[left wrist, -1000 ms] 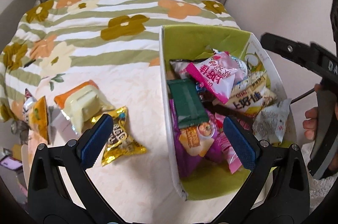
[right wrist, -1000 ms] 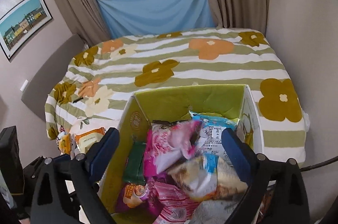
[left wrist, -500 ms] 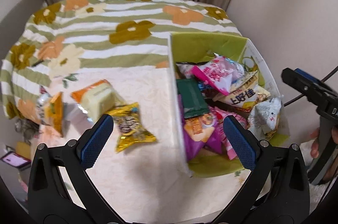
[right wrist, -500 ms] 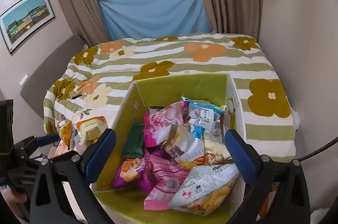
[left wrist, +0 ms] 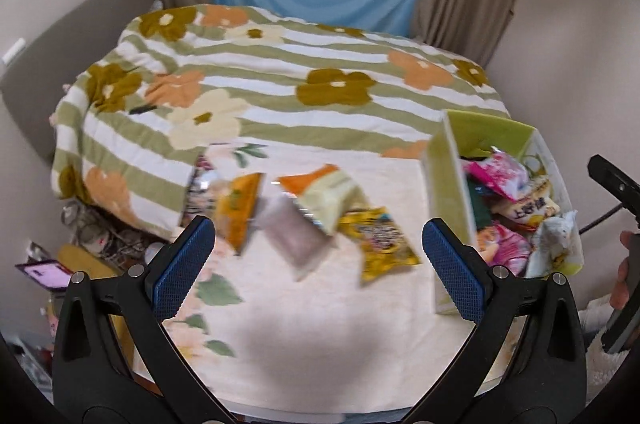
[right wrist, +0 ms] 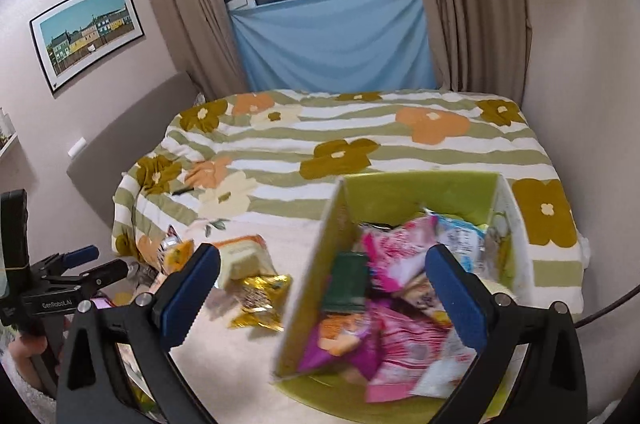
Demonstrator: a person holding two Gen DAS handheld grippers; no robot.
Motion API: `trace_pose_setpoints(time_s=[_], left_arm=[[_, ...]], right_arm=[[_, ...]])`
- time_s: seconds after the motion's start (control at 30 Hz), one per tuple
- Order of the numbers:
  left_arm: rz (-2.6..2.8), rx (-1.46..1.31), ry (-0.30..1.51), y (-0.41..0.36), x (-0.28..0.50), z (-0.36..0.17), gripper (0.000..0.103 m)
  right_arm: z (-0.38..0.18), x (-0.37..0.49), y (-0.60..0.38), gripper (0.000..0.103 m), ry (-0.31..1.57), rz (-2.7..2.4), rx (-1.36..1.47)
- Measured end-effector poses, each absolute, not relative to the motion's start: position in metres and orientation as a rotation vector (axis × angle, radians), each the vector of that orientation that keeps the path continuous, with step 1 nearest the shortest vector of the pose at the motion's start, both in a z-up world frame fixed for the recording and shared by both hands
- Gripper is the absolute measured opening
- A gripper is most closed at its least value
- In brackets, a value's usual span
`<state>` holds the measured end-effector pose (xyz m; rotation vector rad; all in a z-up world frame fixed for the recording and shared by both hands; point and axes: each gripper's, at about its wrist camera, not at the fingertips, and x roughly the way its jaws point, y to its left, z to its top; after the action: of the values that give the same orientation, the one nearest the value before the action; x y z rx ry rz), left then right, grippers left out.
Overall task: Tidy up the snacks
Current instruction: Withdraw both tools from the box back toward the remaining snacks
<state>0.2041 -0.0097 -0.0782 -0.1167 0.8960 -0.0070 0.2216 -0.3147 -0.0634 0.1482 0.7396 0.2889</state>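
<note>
A green-lined box [left wrist: 448, 184] [right wrist: 316, 288] full of snack packets stands at the right of a cream cloth. Loose packets lie left of it: a gold one [left wrist: 380, 240] [right wrist: 260, 300], a pale green and orange one [left wrist: 324, 196] [right wrist: 244, 256], a grey-pink one [left wrist: 296, 236] and an orange one [left wrist: 240, 208]. My left gripper [left wrist: 320, 268] is open and empty, above the cloth in front of the loose packets. My right gripper [right wrist: 320, 288] is open and empty, above the box's near left wall.
A bed with a striped flower blanket [left wrist: 280, 84] lies behind the cloth. The cloth's left edge drops to floor clutter [left wrist: 80, 232]. A wall is close on the right [right wrist: 580, 64]. The other gripper shows at each view's edge [right wrist: 60, 284].
Both grippers have pulled back and up from the box. The left view has swung left, from the box to the loose packets. Both stay open and empty.
</note>
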Motion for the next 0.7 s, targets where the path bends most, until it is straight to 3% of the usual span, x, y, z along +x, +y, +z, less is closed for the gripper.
trace_pose_setpoints(time_s=[0.7], left_arm=[[-0.159, -0.078, 1.136, 0.134, 0.288, -0.181, 0.103]], right_arm=[[-0.1, 0.263, -0.151, 0.102, 0.901, 0.175, 0.19]])
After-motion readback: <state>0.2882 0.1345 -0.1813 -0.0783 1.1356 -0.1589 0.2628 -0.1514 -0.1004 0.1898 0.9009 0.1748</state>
